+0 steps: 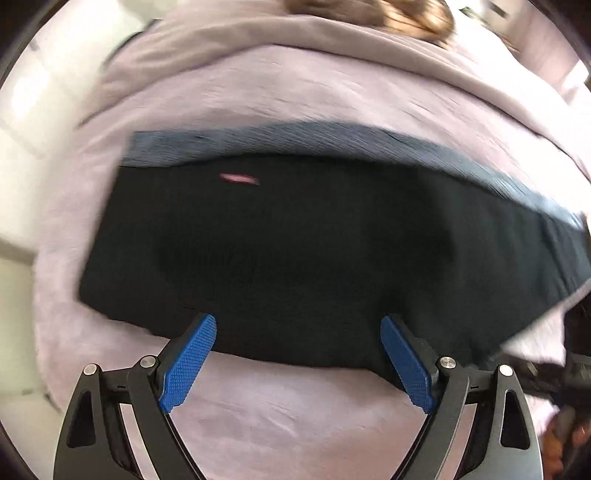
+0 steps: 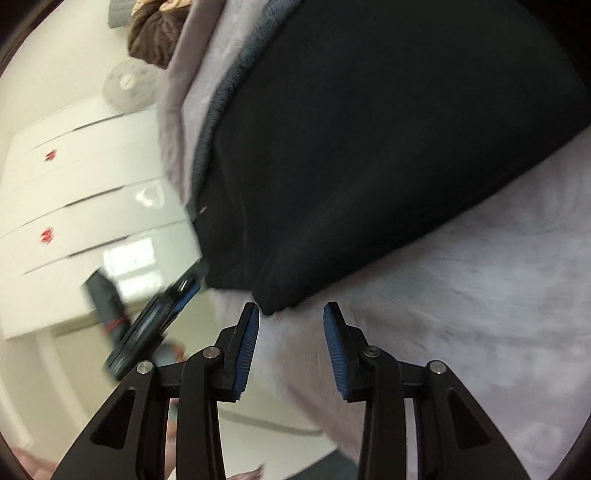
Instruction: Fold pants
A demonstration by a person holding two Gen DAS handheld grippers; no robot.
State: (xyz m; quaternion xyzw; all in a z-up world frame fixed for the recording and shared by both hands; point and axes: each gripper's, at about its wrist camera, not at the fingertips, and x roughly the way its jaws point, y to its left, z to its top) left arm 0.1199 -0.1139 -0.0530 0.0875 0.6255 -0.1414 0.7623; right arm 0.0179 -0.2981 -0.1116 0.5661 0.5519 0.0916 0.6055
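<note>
Both claws are hanging empty over the bed: the left gripper is spreading its blue pads wide, and the right gripper is holding its jaws partly apart with nothing between them. Around them, a pale lilac bedspread is covering the bed, a brown and tan bundle of fabric is sitting at its far end, and white drawer fronts with small red marks are standing beside the bed under a round white fan. In the right wrist view a blurred dark device is crossing the left side, close to the pants' corner. The folded black pants are lying flat on the bedspread, overlapping a blue-grey garment behind them. Their near edge is running just under the left gripper's fingertips, while one folded corner is pointing toward the right gripper, just off its left pad.
</note>
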